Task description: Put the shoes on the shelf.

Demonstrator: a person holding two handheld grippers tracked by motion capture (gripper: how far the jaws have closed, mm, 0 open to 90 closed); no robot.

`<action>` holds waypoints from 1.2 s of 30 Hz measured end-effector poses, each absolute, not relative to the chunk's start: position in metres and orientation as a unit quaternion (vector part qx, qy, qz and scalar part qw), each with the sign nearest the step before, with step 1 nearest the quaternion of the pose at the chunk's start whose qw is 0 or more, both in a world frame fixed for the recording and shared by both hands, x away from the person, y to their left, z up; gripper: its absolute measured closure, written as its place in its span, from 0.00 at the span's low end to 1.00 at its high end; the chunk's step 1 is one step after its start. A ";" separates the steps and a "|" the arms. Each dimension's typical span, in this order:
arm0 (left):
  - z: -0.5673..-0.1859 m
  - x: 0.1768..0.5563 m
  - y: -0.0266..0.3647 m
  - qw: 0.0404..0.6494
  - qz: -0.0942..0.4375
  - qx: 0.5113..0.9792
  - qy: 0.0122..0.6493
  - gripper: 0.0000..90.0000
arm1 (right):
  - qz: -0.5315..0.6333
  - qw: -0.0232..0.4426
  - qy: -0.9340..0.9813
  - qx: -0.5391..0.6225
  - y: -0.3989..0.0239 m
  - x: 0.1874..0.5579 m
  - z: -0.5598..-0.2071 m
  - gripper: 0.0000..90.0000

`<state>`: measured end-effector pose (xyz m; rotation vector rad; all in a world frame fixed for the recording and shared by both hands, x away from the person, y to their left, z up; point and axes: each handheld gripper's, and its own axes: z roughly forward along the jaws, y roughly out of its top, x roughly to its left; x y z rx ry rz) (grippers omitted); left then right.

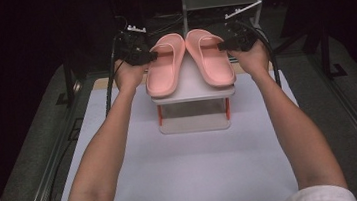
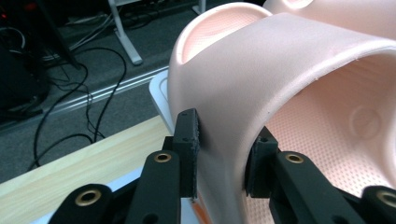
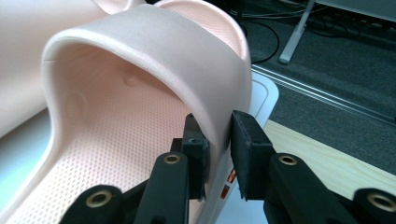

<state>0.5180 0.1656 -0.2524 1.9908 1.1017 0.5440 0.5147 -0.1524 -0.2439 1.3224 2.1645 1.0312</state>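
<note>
1. Two slippers sit side by side on the top shelf of the stand (image 1: 190, 81), which is at the far middle of the table (image 1: 174, 171). The left slipper (image 1: 165, 64) lies along the shelf's left edge. Its heel juts past the front edge, so if I snag its strap while drawing away, I could tip it off.
2. The right slipper (image 1: 209, 57) lies along the right edge and also overhangs the front. A pad catching on its strap could drag it over the right edge, or nudge it into its neighbour.
3. The stand looks light to me, so a sideways pull from either hand might shift it.
4. My left tongs (image 2: 224, 140) straddle the outer root of the left slipper's strap. The jaws are only slightly apart and slack: the pads sit just beside the strap and are not clamping it.
5. My right tongs (image 3: 217, 135) bracket the right slipper's strap the same way, narrowly parted and released, gripping nothing.
</note>
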 end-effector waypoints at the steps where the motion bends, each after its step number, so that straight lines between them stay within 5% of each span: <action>1: -0.253 0.518 0.165 0.390 0.213 0.784 0.434 0.76 | 0.368 0.201 0.775 0.472 -0.151 0.514 -0.244 0.82; 36: -0.261 0.512 0.151 0.413 0.189 0.781 0.429 0.68 | 0.375 0.182 0.775 0.475 -0.145 0.506 -0.254 0.76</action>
